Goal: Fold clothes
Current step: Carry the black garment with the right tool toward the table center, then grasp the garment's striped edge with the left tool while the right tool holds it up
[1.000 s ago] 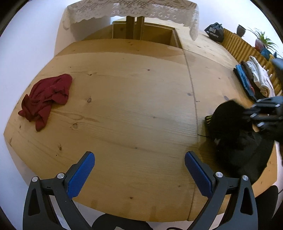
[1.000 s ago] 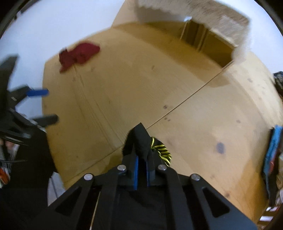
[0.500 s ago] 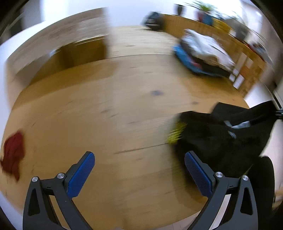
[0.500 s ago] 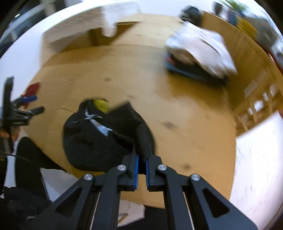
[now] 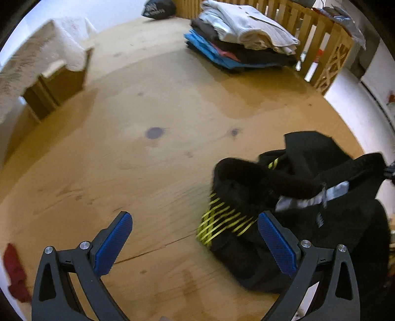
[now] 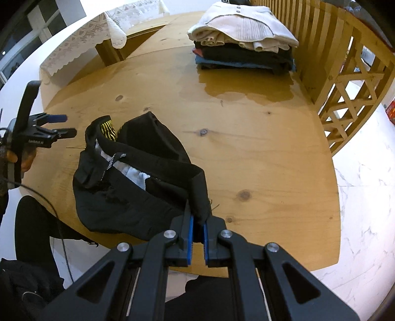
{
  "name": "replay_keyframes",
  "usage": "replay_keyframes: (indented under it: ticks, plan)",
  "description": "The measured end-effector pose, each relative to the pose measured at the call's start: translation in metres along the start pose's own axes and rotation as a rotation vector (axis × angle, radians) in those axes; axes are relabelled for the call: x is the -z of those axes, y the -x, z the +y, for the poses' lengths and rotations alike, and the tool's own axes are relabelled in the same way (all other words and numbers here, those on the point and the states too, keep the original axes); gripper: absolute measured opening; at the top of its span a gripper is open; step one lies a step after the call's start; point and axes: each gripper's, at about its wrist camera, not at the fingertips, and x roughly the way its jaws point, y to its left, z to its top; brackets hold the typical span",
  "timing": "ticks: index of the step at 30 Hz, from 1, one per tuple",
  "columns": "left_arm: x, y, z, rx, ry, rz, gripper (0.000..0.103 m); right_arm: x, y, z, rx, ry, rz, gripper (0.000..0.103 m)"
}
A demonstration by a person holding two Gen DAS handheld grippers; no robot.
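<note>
Black garment (image 6: pixel 138 177) lies crumpled at the counter (image 6: pixel 246 148) near edge; soft, limp, probably light. Right tool (image 6: pixel 197 237) pinches one hem corner. Left tool (image 5: pixel 195 244) gapes empty; take the opposite corner.

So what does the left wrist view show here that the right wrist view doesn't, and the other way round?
Only the left wrist view: the red garment at the table's left edge, a dark bag at the far end, and the left gripper close up, open and empty.

Only the right wrist view: the right gripper shut on an edge of the black garment, a window, and the person's hand on the left gripper.

Both: the black garment with yellow stripes, the stack of folded clothes, the wooden table, the lace cloth and the slatted wooden rail.
</note>
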Motion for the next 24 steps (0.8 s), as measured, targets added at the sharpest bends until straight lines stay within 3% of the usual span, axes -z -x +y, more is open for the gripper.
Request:
replay_keyframes:
  ticks: [6, 12, 15, 17, 18, 20, 24]
  plan:
    - [-0.023, -0.031, -0.005, 0.072, -0.021, 0.082, 0.098, -0.001, -0.006, 0.000, 0.003, -0.010, -0.002, 0.006]
    - [-0.029, -0.061, -0.004, 0.109, -0.013, 0.190, 0.081, -0.001, -0.008, -0.002, 0.007, -0.015, 0.002, 0.006]
    - [-0.030, -0.070, -0.003, 0.142, 0.006, 0.215, 0.056, -0.001, -0.008, -0.003, 0.010, -0.016, 0.004, 0.006]
    - [-0.029, -0.074, -0.003, 0.179, 0.013, 0.226, 0.027, -0.001, -0.007, -0.004, 0.009, -0.024, 0.003, 0.006]
    - [-0.029, -0.076, -0.004, 0.197, 0.015, 0.226, 0.020, -0.001, -0.006, -0.005, 0.008, -0.028, 0.002, 0.006]
    - [-0.027, -0.076, -0.007, 0.223, 0.018, 0.214, 0.011, -0.002, -0.005, -0.005, 0.009, -0.031, -0.005, 0.006]
    - [-0.019, -0.057, -0.001, 0.243, 0.066, 0.148, 0.008, -0.007, 0.006, 0.000, 0.026, -0.026, -0.046, 0.006]
